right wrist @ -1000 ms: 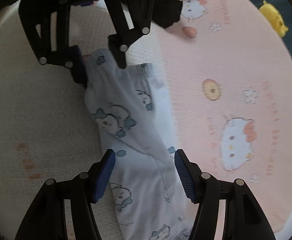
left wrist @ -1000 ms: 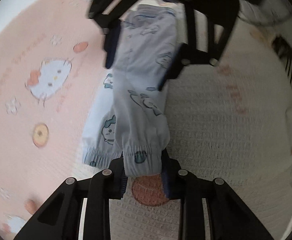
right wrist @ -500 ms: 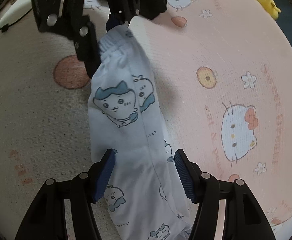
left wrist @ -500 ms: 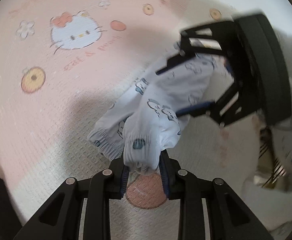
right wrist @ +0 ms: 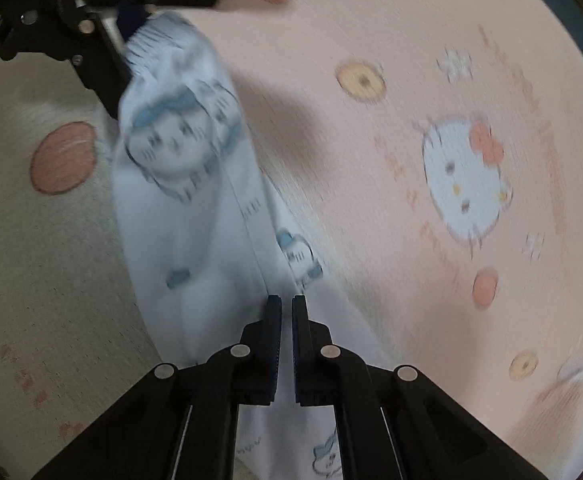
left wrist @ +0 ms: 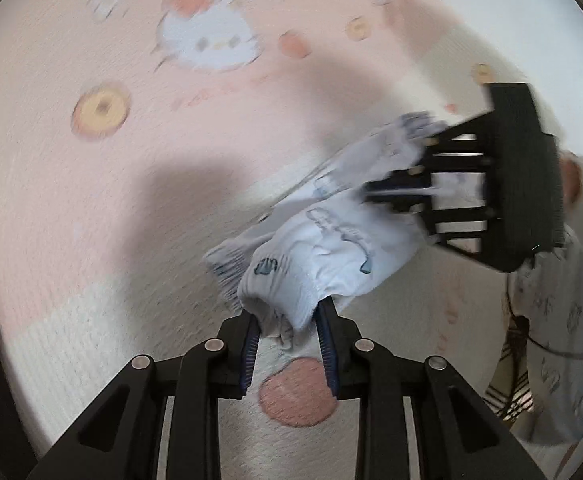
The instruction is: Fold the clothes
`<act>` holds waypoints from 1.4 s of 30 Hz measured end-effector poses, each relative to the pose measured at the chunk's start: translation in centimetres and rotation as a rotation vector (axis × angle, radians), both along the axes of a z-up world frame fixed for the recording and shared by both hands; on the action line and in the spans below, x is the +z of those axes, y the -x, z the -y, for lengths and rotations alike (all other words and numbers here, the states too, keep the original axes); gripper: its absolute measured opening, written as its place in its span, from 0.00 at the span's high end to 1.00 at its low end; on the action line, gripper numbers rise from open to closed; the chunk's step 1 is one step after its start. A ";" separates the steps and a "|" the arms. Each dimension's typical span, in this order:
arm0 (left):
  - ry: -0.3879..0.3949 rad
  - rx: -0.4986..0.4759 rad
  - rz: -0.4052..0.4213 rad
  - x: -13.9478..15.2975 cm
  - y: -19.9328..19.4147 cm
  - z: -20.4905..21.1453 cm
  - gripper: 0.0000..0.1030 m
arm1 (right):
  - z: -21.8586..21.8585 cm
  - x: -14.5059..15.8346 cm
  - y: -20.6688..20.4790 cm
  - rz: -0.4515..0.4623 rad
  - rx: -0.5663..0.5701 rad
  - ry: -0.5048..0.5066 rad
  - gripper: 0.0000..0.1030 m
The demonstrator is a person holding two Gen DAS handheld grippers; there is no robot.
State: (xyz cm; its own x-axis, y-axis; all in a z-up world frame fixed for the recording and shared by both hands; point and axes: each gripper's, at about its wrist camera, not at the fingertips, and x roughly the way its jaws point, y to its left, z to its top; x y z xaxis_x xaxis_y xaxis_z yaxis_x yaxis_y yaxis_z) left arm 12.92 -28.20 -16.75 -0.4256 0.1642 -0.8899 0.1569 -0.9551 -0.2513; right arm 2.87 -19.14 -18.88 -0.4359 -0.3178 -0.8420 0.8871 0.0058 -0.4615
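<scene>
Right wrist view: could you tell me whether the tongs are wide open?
No, the right tongs are nearly closed, pinching the pale blue trousers.

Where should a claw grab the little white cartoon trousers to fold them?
Grab the small white cartoon-print trousers at the gathered elastic cuff, coming in end-on. The left claw does that now: the bunched cuff is thick, and the leg hangs long from it.

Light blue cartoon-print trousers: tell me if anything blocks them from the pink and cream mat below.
Nothing visible does. The light blue cartoon-print trousers hang between the left hand-held gripper, shut on a cuff, and the right hand-held gripper, pinched on the fabric. The pink and cream cartoon-print mat beneath looks bare.
</scene>
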 end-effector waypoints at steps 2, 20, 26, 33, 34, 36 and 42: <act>-0.074 0.084 0.052 -1.4 0.2 1.6 0.76 | -0.3 -0.6 1.1 0.013 -0.055 -0.022 1.00; -0.411 0.589 -0.034 -0.4 -4.8 5.6 0.41 | -4.9 1.0 3.4 0.112 -0.311 0.154 0.63; -0.316 0.671 -0.138 1.1 -4.4 4.7 0.41 | -8.3 4.2 6.4 0.214 -0.455 0.325 0.47; -0.330 0.703 -0.141 -0.4 -3.1 3.9 0.41 | -11.8 6.4 10.5 0.354 -0.615 0.468 0.47; -0.337 0.704 -0.135 -0.6 -2.9 3.9 0.41 | -12.1 6.4 10.9 0.367 -0.630 0.469 0.47; -0.365 0.713 -0.135 -0.9 -3.1 4.2 0.41 | -12.8 6.2 11.9 0.394 -0.661 0.470 0.47; -0.393 0.733 -0.146 -1.4 -2.7 4.5 0.41 | -14.1 5.7 11.7 0.368 -0.674 0.407 0.47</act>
